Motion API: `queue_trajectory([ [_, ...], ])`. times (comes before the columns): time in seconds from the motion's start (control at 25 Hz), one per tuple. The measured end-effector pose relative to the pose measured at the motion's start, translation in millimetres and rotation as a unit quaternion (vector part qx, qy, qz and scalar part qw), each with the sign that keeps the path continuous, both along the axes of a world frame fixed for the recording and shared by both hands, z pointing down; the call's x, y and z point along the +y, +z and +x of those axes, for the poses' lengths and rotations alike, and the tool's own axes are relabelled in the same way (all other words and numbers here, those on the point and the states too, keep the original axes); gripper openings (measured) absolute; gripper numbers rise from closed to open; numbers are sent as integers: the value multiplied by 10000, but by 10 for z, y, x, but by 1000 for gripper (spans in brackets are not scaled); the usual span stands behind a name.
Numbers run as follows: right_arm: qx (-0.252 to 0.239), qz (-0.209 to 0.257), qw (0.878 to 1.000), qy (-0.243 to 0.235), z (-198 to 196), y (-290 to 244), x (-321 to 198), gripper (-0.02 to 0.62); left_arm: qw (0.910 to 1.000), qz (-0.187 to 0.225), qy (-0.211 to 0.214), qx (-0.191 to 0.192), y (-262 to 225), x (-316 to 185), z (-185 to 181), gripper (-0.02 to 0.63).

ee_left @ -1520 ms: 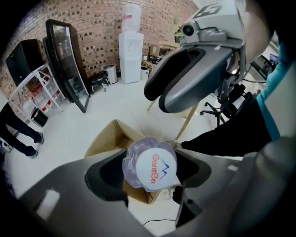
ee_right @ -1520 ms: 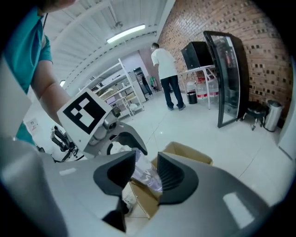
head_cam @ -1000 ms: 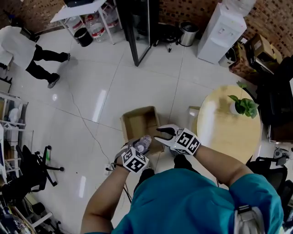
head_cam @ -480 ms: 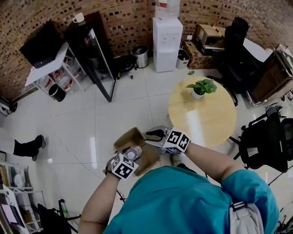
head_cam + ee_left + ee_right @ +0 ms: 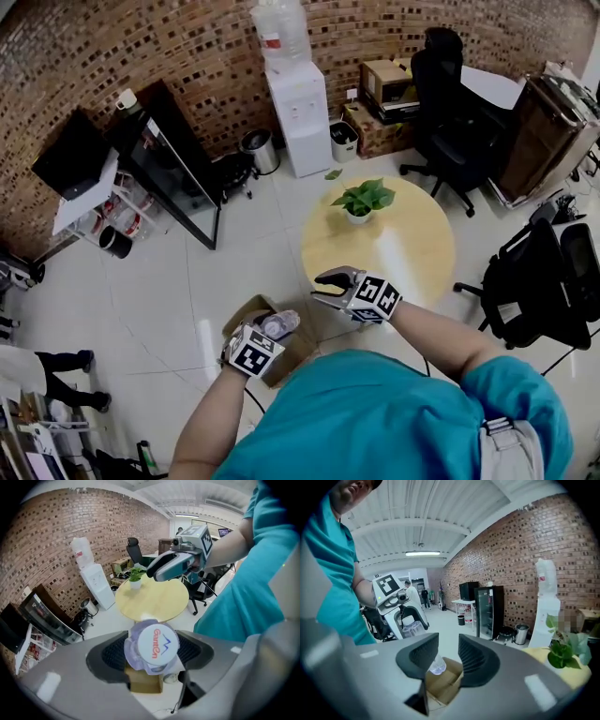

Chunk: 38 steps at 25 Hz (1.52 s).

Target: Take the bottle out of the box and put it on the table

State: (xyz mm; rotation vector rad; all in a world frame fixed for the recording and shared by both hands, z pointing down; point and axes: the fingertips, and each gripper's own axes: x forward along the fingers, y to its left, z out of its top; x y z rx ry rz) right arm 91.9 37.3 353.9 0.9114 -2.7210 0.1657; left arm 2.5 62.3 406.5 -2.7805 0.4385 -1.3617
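Observation:
A clear plastic bottle (image 5: 282, 323) with a white printed cap (image 5: 153, 645) hangs above the open cardboard box (image 5: 246, 317) on the floor. My left gripper (image 5: 270, 334) is shut on the bottle, both pads pressing its neck end, cap toward the left gripper view's camera. The bottle's far end (image 5: 436, 666) shows behind my right gripper's jaws. My right gripper (image 5: 328, 286) is open at the near edge of the round wooden table (image 5: 398, 253). Its jaws have just been closing and there is nothing between them.
A potted plant (image 5: 361, 199) stands on the table's far side. Behind it are a water dispenser (image 5: 298, 103) and a black office chair (image 5: 450, 122). Another black chair (image 5: 548, 281) is at the right, a glass-door fridge (image 5: 173, 164) at the left.
Both grippers have risen, the left one carrying the bottle higher above the box. The view has swung so the round table now lies straight ahead.

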Motion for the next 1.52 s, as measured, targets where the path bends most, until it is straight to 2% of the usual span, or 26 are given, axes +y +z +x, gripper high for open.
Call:
queue_trajectory([
  [0.16,82,47,9999,87,354,-62,346,129,9998,22,57,186,-205,243,381,313],
  [0.32,-63,38,9996,283,1142,-330,636,129,9994,165,303,83,-626,465,1172,313],
  [0.44,-274,54,9979,586,1683,-709,639,129,9980,160,617,-17,-1087,447,1691,313],
  [0.52,-350,16,9959,840,1963,-798,564,129,9961,166,863,-28,-1203,363,1953,313],
  [0.64,-335,-55,9924,1182,2259,-664,392,129,9916,144,1287,29,-1110,167,2251,313],
  [0.76,-284,-122,9871,1570,2513,-521,315,130,9834,187,1802,26,-1010,60,2516,313],
  [0.96,-213,-173,9738,2257,2918,-316,238,130,9624,212,2709,-65,-818,-35,2919,313],
  [1.08,-178,-169,9638,2655,3138,-134,169,131,9502,245,3106,-66,-667,-150,3157,313],
  [1.2,-279,-205,9552,2938,3368,0,211,132,9435,233,3305,-109,-558,-209,3416,313],
  [1.32,-361,-231,9501,3089,3663,111,340,130,9409,209,3374,-210,-509,-176,3713,313],
  [1.4,-416,-227,9491,3115,3889,169,389,130,9416,229,3349,-277,-500,-180,3960,313],
  [1.52,-426,-274,9540,2955,4162,306,444,130,9471,243,3178,-381,-407,-222,4351,313],
])
